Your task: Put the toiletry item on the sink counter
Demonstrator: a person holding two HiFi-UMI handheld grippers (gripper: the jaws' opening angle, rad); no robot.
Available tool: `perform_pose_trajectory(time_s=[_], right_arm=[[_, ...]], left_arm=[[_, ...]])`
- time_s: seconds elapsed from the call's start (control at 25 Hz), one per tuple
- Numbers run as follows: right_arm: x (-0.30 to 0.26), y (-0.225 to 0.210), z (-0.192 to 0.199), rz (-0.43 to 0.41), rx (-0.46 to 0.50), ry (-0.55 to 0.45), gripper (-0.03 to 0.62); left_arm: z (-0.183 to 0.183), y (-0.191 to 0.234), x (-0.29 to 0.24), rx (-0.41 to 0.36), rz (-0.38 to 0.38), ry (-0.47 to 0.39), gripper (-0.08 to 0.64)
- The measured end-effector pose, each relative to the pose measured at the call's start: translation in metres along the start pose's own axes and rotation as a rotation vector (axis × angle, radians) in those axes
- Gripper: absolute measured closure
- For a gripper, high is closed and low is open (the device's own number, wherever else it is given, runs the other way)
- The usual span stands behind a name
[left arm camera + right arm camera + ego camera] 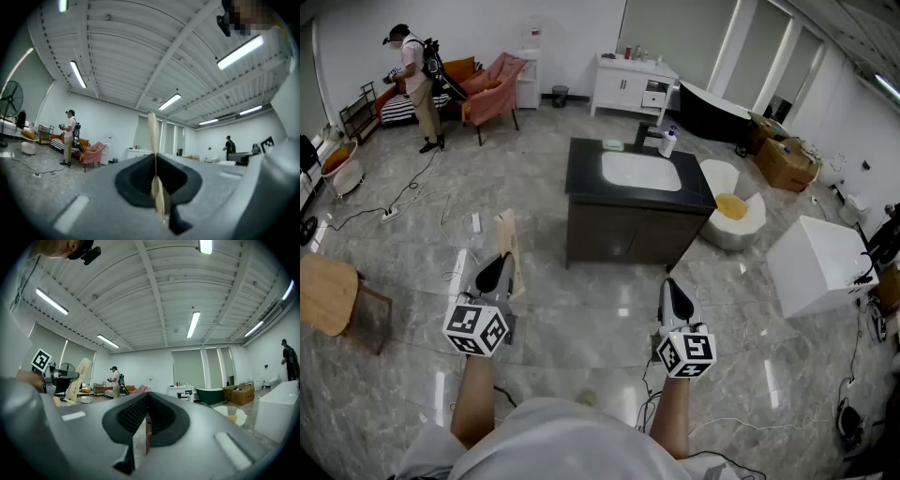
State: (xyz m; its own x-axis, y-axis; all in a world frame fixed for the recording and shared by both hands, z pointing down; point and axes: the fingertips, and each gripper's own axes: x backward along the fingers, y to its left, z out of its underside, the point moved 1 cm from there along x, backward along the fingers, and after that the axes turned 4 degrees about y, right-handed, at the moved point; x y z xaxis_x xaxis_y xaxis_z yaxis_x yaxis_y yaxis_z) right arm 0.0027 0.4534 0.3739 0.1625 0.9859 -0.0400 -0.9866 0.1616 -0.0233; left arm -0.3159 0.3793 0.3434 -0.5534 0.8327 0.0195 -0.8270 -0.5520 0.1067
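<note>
The toiletry item is a flat tan box, standing upright in my left gripper, which is shut on it. In the left gripper view the box shows edge-on between the closed jaws. From the right gripper view the same box appears at the left. My right gripper is shut with nothing in it and hangs level with the left. The sink counter, black-topped with a white basin, stands ahead of both grippers, well apart from them.
On the counter are a faucet, a white bottle and a green soap. A round white tub and a white cube stand right. A wooden stool, floor cables and a person are left.
</note>
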Motion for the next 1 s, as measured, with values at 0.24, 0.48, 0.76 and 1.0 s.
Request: perform_pose_trajectory(time_s=[0.24, 0.48, 0.76, 1.0], right_arm=[[0.003, 0.0, -0.001, -0.004, 0.006, -0.009, 0.588], [0.003, -0.001, -0.002, -0.02, 0.005, -0.012, 0.589], [-0.002, -0.003, 0.004, -0.047, 0.003, -0.011, 0.589], [-0.004, -0.022, 0.006, -0.056, -0.018, -0.011, 0.588]], left_arm=[[-0.001, -0.006, 0.001, -0.001, 0.009, -0.009, 0.557], [0.0, -0.01, 0.0, -0.004, 0.004, -0.005, 0.557], [0.008, -0.017, -0.006, -0.002, -0.001, 0.018, 0.555], [0.011, -0.032, -0.019, -0.006, -0.008, 0.022, 0.555]])
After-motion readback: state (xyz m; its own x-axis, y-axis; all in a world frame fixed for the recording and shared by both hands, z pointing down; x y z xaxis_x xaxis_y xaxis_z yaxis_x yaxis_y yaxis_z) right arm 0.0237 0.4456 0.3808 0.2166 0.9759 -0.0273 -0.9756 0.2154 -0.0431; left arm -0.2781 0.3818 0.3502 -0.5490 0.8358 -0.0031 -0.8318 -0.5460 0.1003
